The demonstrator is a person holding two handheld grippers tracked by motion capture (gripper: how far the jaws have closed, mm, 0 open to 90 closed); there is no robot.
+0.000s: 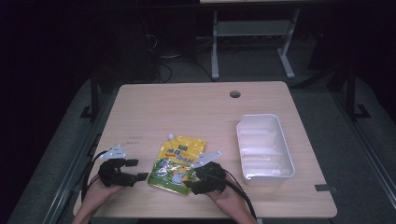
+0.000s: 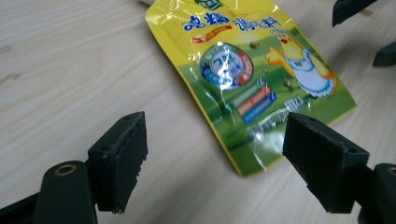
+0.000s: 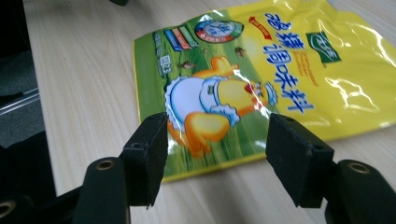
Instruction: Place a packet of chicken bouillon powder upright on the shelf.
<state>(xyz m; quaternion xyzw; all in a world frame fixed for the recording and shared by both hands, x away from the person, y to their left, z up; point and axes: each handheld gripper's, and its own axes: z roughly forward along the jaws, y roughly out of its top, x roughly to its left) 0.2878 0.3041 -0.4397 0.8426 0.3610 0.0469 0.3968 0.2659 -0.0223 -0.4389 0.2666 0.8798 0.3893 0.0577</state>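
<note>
A dim lab or workshop: a bare wooden surface (image 1: 196, 107) with a cable hole (image 1: 235, 94), metal frame legs (image 1: 215, 46) and cables (image 1: 163, 70) on grey floor beyond.

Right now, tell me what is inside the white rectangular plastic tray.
Nothing can be seen inside the white rectangular plastic tray: only its bare ribbed floor. The near wall hides a thin strip of floor behind it. The yellow-green printed pouch lies on the table outside it.

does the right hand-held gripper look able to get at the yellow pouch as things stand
Probably yes: the right hand-held gripper has its jaws open at the edge of the yellow pouch, which lies flat on the table with nothing between them.
</note>
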